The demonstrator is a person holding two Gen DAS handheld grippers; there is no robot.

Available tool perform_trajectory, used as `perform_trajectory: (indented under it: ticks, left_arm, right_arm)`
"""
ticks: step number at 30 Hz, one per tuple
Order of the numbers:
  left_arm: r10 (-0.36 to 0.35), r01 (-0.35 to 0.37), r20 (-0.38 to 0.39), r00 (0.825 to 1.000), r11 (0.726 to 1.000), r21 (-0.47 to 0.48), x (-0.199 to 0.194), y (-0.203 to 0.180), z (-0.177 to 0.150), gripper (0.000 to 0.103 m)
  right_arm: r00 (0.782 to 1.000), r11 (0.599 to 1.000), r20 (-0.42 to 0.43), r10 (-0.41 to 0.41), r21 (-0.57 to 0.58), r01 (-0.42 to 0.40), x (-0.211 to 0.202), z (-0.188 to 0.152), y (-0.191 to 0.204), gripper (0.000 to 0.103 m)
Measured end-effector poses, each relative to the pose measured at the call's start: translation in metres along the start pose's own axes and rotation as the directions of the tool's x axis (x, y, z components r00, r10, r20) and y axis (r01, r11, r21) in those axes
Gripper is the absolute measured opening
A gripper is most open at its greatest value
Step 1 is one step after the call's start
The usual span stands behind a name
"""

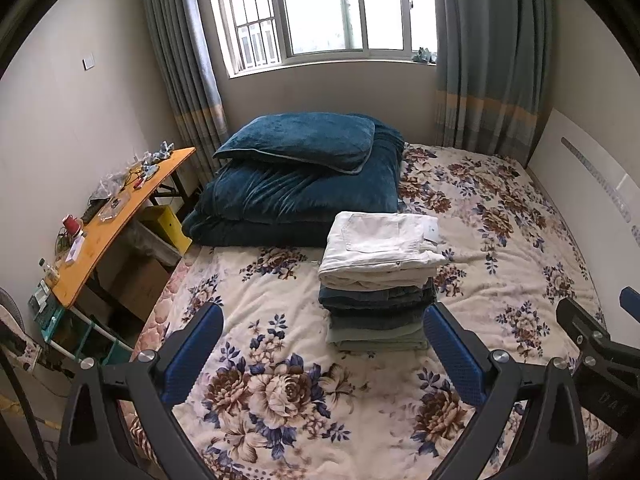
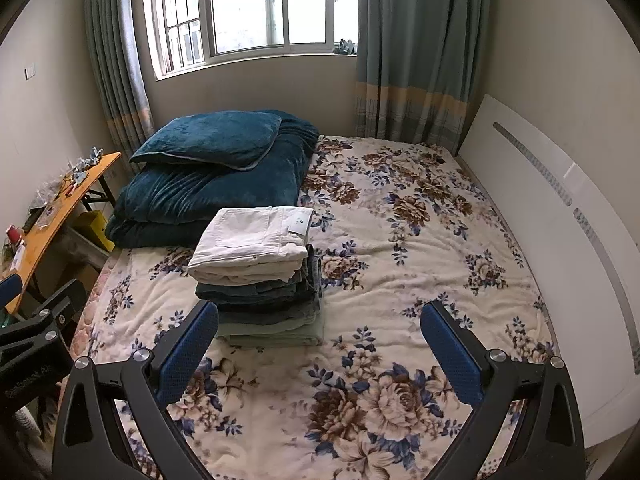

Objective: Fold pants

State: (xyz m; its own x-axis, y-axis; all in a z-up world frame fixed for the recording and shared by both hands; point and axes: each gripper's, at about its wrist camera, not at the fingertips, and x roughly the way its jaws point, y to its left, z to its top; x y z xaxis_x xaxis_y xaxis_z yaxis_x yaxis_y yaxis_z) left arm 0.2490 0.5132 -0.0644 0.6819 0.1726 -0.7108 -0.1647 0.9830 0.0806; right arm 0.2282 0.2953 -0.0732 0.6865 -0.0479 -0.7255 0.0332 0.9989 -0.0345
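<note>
Both claws hang released above the near part of the flowered bed (image 1: 500, 248): the left gripper (image 1: 324, 350) holds nothing between its wide-spread blue pads, and the right gripper (image 2: 320, 344) is the same. The pants lie already folded in a neat stack (image 1: 378, 284) in the middle of the bed, white pair (image 1: 380, 240) on top, darker ones beneath. Just behind the stack, on the far left, a folded teal quilt (image 1: 296, 196) carries a pillow (image 1: 298, 140) under the window (image 1: 328, 8).

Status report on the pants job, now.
Left gripper open, empty, above the floral bedspread. Right gripper open, empty. Pants stack folded, white pair on top. No unfolded pants in view; nothing in the way.
</note>
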Motion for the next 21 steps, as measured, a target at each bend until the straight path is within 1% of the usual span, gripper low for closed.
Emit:
perform_trajectory:
  ticks: [12, 21]
  left_arm:
    - [0.007, -0.007, 0.006, 1.0, 1.0, -0.001, -0.0038, -0.001, -0.0015, 0.103]
    - [0.018, -0.018, 0.005, 1.0, 1.0, -0.006, -0.0093, 0.0047, -0.0003, 0.103]
  right_arm:
    - [1.0, 1.0, -0.003, 0.014, 0.018, -0.014, -0.0034, -0.0055, 0.0007, 0.103]
    - [1.0, 0.999, 0.004, 0.026, 0.025, -0.026, -0.0043, -0.0009, 0.0025, 0.103]
